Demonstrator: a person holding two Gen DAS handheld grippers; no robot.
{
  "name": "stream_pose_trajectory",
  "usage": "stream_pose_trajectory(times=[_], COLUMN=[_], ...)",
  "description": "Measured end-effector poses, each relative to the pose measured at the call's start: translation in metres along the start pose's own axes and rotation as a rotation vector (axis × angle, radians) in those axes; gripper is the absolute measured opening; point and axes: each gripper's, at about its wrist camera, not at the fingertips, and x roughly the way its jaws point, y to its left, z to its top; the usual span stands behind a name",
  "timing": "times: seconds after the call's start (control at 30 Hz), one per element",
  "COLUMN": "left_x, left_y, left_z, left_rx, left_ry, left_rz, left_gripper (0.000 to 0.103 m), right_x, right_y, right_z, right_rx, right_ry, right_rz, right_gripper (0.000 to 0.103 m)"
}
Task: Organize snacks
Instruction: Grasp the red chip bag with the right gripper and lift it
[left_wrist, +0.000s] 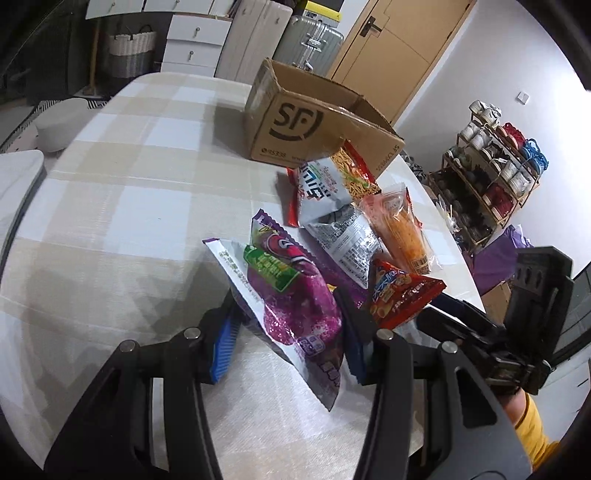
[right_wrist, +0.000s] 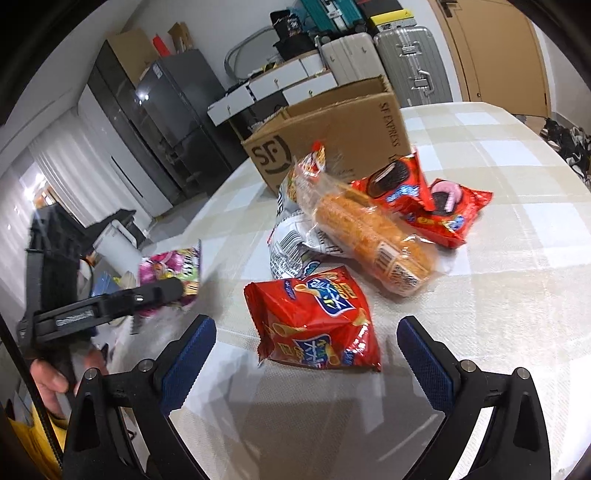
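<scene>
On the counter (right_wrist: 517, 258), at twelve o'clock, an open cardboard box (right_wrist: 332, 136) is recorded with loose packets still outside; a purple snack packet (left_wrist: 295, 295) is pinched, lifted, in the left gripper (left_wrist: 291, 343), while right gripper (right_wrist: 306, 354) fingers are spread around a red chip bag (right_wrist: 314, 317).

Both wrist views look steeply down, close over the table (left_wrist: 122, 206), sharing the cardboard box (left_wrist: 291, 125).

Wide bare stretch of checked beige tablecloth (left_wrist: 122, 192) toward the table's left edge. Blocked toward the far right edge by open brown cardboard box (left_wrist: 314, 125) and heaped snack packets (left_wrist: 354, 236) touching it.
</scene>
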Motion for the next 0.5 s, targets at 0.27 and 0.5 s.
stream_pose_trajectory(times=[0.27,0.5], left_x=[-0.021,-0.032], left_y=[0.003,0.001], left_z=[-0.004,-0.006], left_rx=[0.02,0.027], left_ry=[-0.042,-0.057], left_rz=[0.033,0.031], left_gripper=[0.046,0.046], right_x=[0.03,0.029], right_y=[0.007,0.004], right_z=[0.003,0.0], right_rx=[-0.022,-0.025], right_ry=[0.09,0.087], right_rz=[-0.008,-0.014], right_gripper=[0.074,0.06])
